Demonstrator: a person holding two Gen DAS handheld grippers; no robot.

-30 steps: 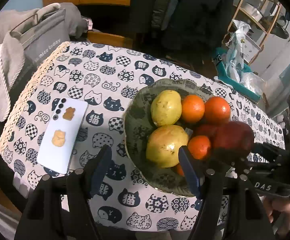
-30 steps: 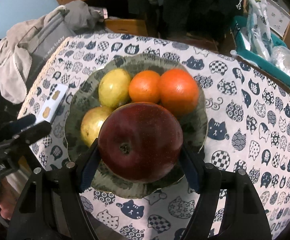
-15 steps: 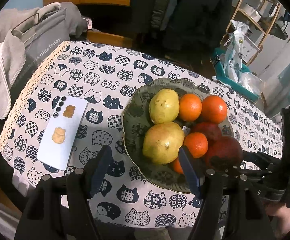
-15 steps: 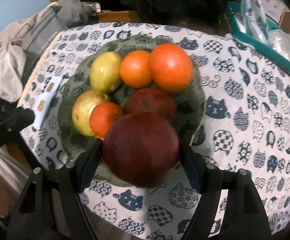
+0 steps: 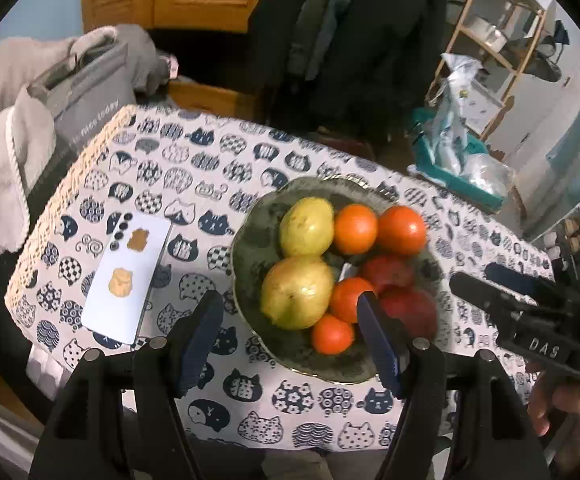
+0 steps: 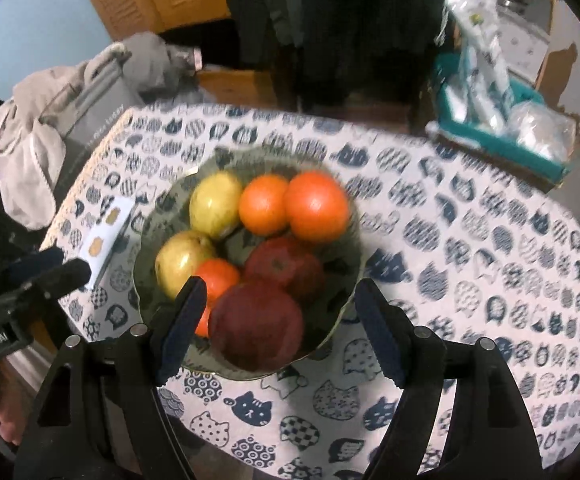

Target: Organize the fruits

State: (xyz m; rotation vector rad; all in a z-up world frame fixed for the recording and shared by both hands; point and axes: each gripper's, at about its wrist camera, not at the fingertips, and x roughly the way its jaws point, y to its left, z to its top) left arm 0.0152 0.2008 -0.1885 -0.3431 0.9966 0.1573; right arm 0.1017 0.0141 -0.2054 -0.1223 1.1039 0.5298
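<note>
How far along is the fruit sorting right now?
Done: two pears, four oranges and two red apples sit in the bowl; the near apple lies free between the right gripper's just-opened jaws. In hand: nothing; the left gripper is empty too. Left: no loose fruit shows on the tablecloth.

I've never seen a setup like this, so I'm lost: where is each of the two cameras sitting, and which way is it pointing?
Left wrist: rides on the left gripper, looking steeply down at the fruit bowl and the phone; its own open fingers show, plus the right gripper and a hand.
Right wrist: rides on the right gripper, looking down at the bowl; its open fingers straddle a dark red apple.
Shared: bowl, fruit, cat-print tablecloth.
</note>
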